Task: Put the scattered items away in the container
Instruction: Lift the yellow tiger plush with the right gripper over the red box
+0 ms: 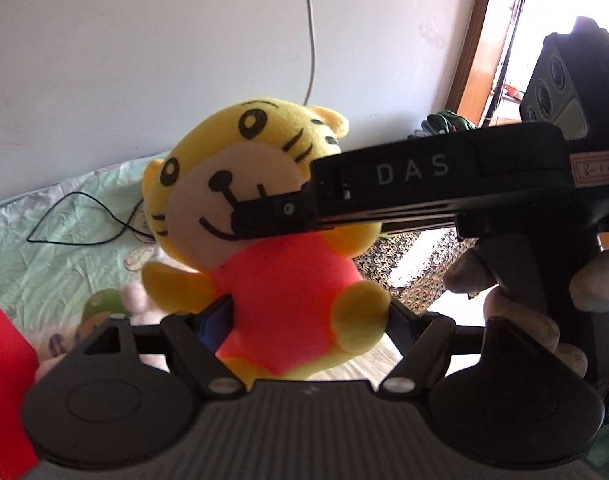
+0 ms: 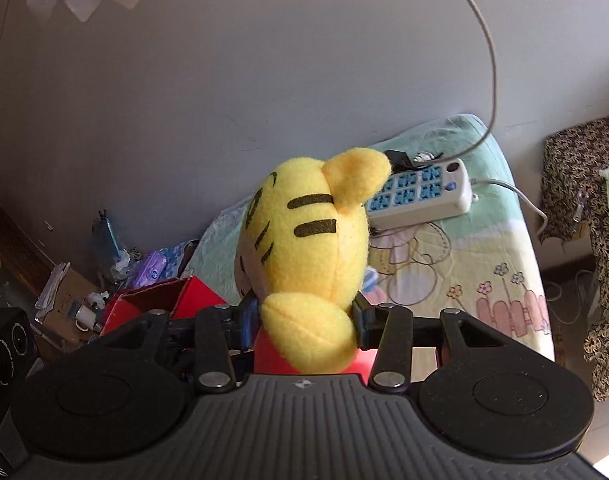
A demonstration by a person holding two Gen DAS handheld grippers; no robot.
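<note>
Tiger plush [image 1: 280, 280]: held upright in the air above the bed [image 2: 484, 264] — gripped by both grippers.
Left gripper [image 1: 304, 322]: clamped on the red torso.
Right gripper [image 2: 304, 320]: closed partway on the plush — at its neck.
Red container [image 2: 160, 296]: seen lower left.

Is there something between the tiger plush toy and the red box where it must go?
Nothing visible does. Both grippers hold the tiger plush up, and the red box lies open lower to the left in the right wrist view.
</note>
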